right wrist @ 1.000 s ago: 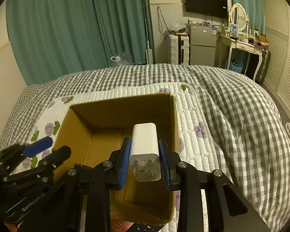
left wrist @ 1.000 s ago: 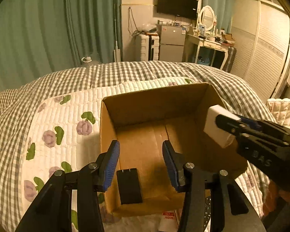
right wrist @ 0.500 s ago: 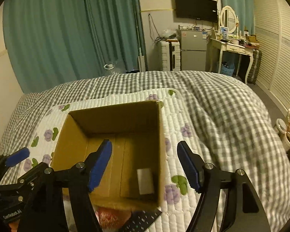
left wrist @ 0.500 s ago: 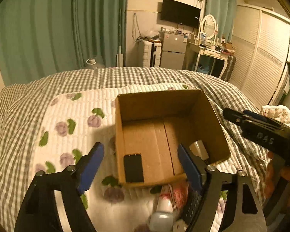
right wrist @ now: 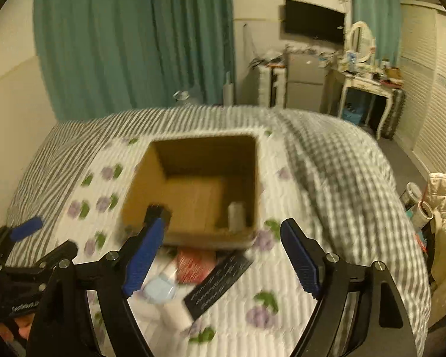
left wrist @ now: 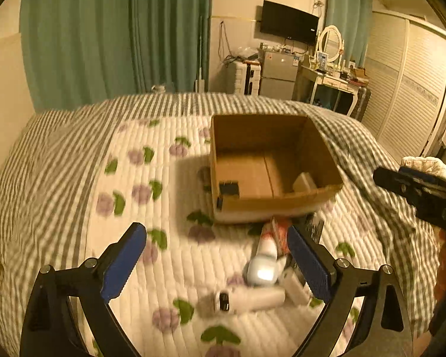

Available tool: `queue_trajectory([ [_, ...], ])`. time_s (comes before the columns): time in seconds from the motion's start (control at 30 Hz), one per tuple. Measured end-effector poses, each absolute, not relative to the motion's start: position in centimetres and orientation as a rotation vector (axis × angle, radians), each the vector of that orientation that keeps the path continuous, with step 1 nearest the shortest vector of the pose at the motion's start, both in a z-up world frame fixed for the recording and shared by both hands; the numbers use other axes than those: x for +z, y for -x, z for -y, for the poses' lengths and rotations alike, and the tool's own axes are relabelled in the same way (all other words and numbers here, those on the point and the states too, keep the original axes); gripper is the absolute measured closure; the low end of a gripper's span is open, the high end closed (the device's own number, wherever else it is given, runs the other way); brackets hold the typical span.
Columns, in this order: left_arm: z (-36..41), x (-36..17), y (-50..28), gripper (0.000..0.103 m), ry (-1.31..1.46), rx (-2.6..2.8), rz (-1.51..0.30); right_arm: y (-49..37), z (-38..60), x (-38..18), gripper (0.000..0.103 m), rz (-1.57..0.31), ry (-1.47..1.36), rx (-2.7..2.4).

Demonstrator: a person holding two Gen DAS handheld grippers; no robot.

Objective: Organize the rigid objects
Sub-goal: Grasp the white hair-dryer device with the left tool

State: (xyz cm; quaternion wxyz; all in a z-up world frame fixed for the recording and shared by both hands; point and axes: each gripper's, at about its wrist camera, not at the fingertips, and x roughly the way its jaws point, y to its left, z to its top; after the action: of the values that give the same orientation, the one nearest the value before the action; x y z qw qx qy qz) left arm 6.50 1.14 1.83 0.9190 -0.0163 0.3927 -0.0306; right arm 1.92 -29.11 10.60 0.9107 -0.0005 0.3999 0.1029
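Cardboard: one open box [left wrist: 270,166], on the bed quilt [left wrist: 74,178], well ahead of the left gripper [left wrist: 217,264]. Inside it, a black block [left wrist: 229,189] at the near-left corner and a white charger [left wrist: 304,182] at the near right.

Left view. Fingers spread wide, holding nothing. Between them and just ahead, on the quilt: a white bottle with pale blue cap [left wrist: 263,267], a white tube [left wrist: 252,299] lying crosswise, a red packet [left wrist: 278,232] against the box front. Advice: come down on the bottle squarely and close across its narrow body, not the cap.

Right view. Right gripper [right wrist: 223,261] likewise wide apart and empty. Between its fingers lie the red packet [right wrist: 194,263] and a black remote [right wrist: 217,282]; the box [right wrist: 193,190] sits beyond. The picture is blurred, so steady first, then take the remote across its short width.
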Motion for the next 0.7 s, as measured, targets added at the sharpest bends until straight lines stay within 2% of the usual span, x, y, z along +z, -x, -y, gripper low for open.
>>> queue_trajectory([
  [0.17, -2.0, -2.0, -4.7, 0.006, 0.052, -0.041, -0.881, 0.7, 27.4, 7.6, 0.022, -0.893, 0.045, 0.265],
  [0.5, -3.5, -9.2, -4.2, 0.006, 0.098, 0.016, -1.034, 2.2, 24.0, -3.2, 0.023, -1.097, 0.2, 0.32],
  [0.57, -3.6, -9.3, -4.3, 0.006, 0.106, 0.019, -1.035, 2.4, 23.2, -4.8, 0.034, -1.127, 0.251, 0.322],
  [0.63, -3.3, -9.2, -4.1, 0.006, 0.094, 0.012, -1.029, 2.2, 22.6, -6.2, 0.039, -1.14, 0.301, 0.309],
  [0.7, -2.8, -9.4, -4.0, 0.006, 0.074, -0.002, -1.033, 2.1, 22.3, -6.7, 0.048, -1.134, 0.28, 0.32],
])
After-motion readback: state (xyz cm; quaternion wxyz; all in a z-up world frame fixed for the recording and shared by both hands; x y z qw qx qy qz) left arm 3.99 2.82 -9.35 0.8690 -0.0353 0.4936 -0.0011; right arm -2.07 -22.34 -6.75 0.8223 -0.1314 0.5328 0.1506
